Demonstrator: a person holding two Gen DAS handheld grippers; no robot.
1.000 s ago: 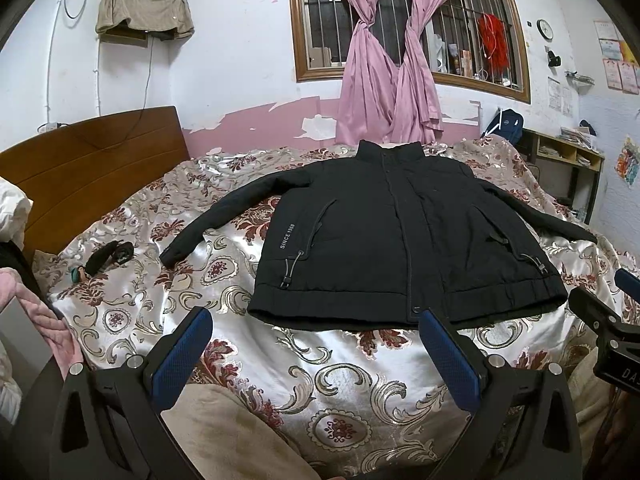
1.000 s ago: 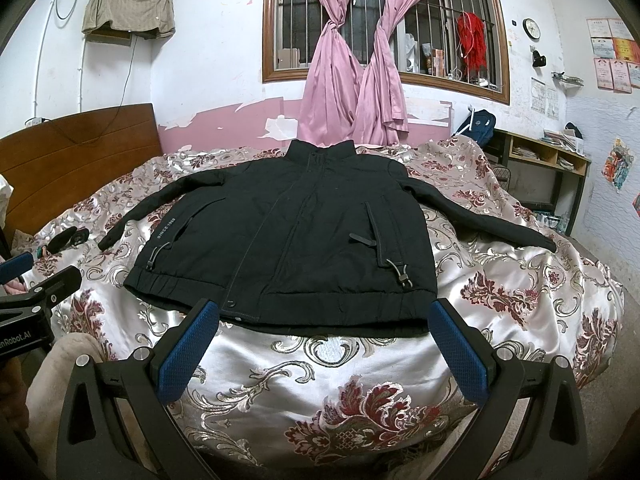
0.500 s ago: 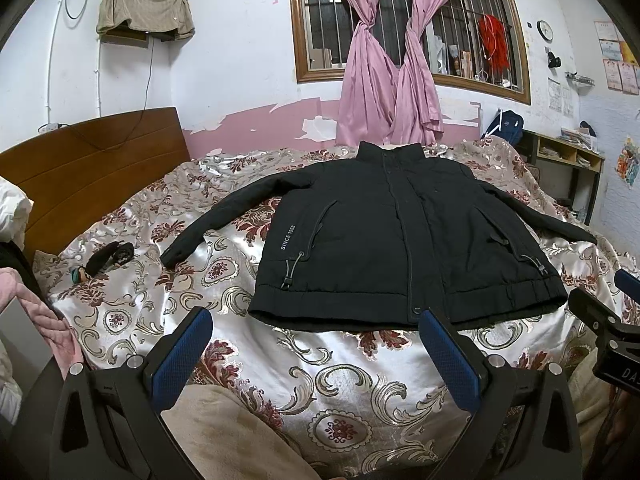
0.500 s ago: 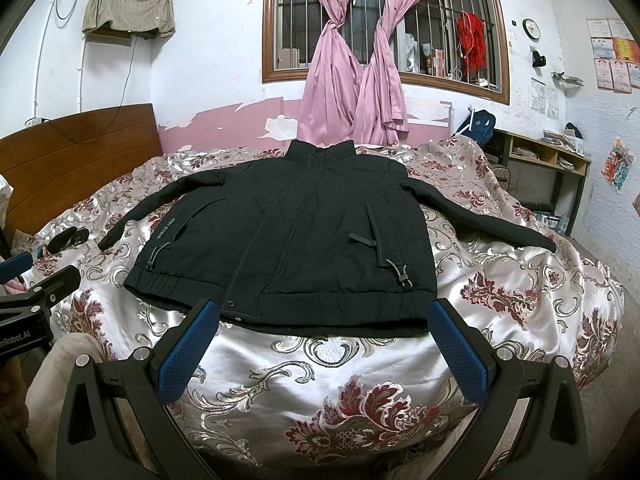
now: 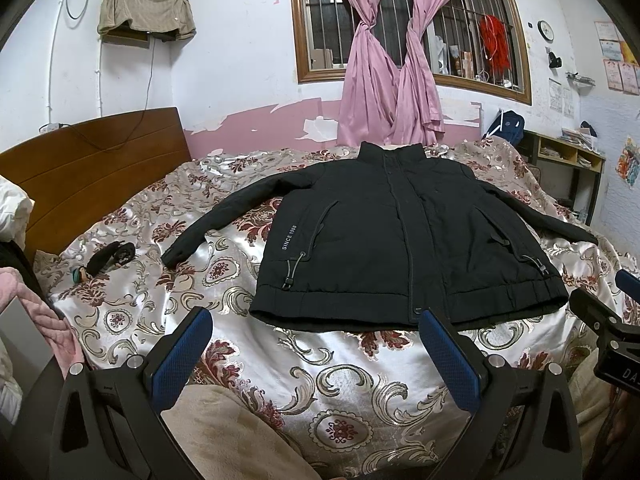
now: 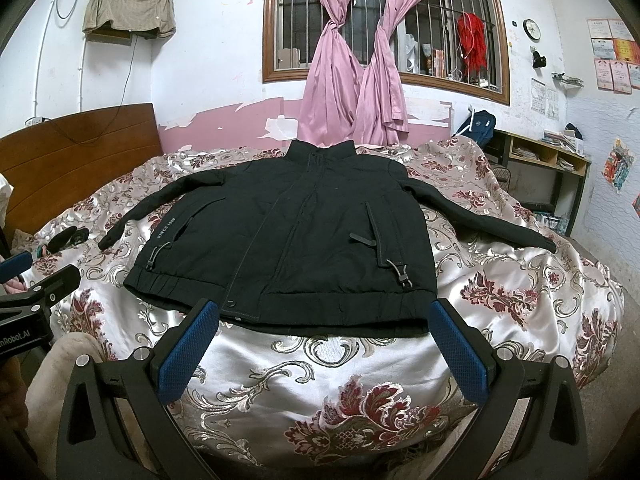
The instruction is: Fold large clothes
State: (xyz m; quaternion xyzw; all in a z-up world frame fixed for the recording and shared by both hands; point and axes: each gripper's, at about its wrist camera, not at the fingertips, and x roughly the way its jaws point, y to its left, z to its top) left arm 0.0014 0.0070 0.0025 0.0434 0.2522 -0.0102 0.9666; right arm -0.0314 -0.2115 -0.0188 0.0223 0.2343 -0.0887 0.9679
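Observation:
A black zip-up jacket lies flat, front up, on the bed, collar toward the window and both sleeves spread out to the sides. It also shows in the right wrist view. My left gripper is open and empty, held just short of the jacket's hem, near its left half. My right gripper is open and empty, held in front of the hem's right half. Each gripper shows at the edge of the other's view.
The bed has a silver and red floral satin cover. A wooden headboard stands at the left. A small dark item lies left of the sleeve. Pink bedding sits at far left. A shelf desk stands at right.

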